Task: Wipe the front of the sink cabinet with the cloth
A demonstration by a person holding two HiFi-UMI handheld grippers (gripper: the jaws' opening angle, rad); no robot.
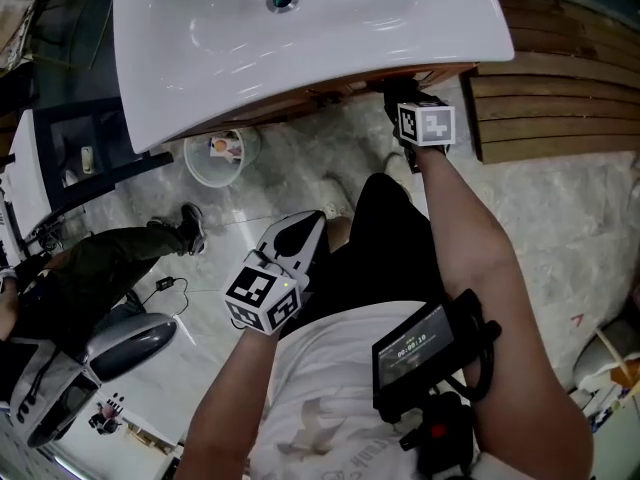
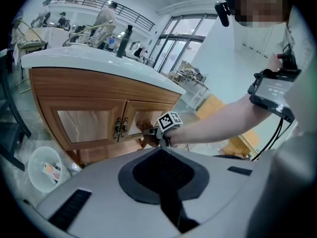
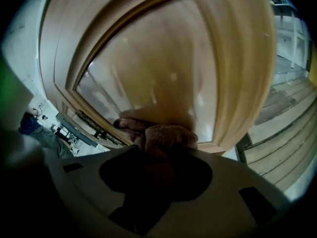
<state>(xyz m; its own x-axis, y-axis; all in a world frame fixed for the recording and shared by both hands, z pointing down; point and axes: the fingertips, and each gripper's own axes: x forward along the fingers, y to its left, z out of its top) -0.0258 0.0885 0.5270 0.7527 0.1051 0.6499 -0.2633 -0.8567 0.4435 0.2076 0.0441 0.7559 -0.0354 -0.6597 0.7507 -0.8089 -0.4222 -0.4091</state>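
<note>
The wooden sink cabinet [image 2: 94, 115] has two glass-panelled doors under a white sink top [image 1: 300, 38]. My right gripper [image 1: 402, 96] reaches under the sink's front edge and is shut on a brown cloth [image 3: 166, 135]. The cloth is pressed against the right door panel [image 3: 158, 68]. In the left gripper view, the cloth [image 2: 146, 130] sits low on that door, beside the handles [image 2: 121, 127], with the right gripper [image 2: 157, 133] behind it. My left gripper [image 1: 298, 232] hangs back near my body with its jaws together and nothing in them, pointing at the cabinet [image 2: 161, 150].
A clear plastic bin [image 1: 222, 156] stands on the marble floor left of the cabinet. A person's legs [image 1: 110, 258] stretch in from the left. Wooden steps [image 1: 560, 98] rise at the right. A screen device [image 1: 425, 353] is strapped to my right forearm.
</note>
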